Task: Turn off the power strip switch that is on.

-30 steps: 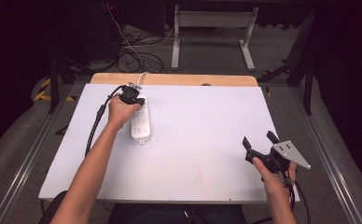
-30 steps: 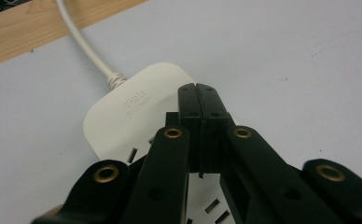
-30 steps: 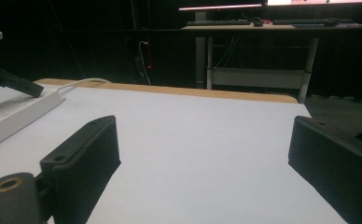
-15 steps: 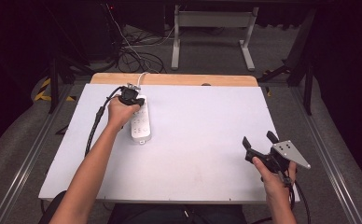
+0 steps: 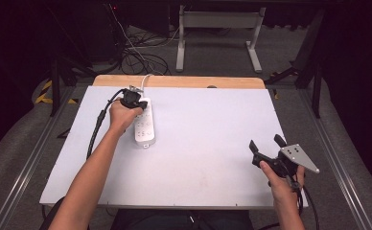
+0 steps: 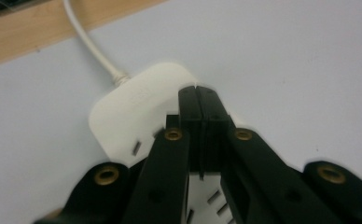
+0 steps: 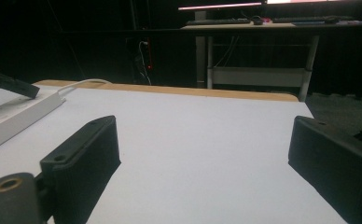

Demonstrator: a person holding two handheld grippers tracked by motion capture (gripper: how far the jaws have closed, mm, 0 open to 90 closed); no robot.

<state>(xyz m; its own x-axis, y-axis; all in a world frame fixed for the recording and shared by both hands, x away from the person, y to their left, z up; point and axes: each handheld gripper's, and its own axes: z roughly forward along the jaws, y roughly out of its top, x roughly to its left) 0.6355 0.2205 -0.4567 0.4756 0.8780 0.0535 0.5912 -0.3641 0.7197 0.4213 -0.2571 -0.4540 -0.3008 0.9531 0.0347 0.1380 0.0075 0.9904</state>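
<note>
A white power strip (image 5: 145, 128) lies on the left half of the white table top (image 5: 213, 134), its white cable (image 5: 145, 79) running off the far edge. My left gripper (image 5: 136, 99) is over the strip's far end. In the left gripper view its black jaws are pressed together (image 6: 198, 93) above the strip (image 6: 132, 102), with nothing between them. Near the front right corner my right gripper (image 5: 266, 143) is held above the table, its jaws wide apart (image 7: 207, 154) and empty. The strip (image 7: 16, 116) shows far to its left.
A wooden strip (image 5: 184, 81) borders the table's far edge. Beyond it on the floor stand a metal desk frame (image 5: 217, 28) and tangled cables (image 5: 141, 57). Metal rails (image 5: 26, 158) run along both sides of the table.
</note>
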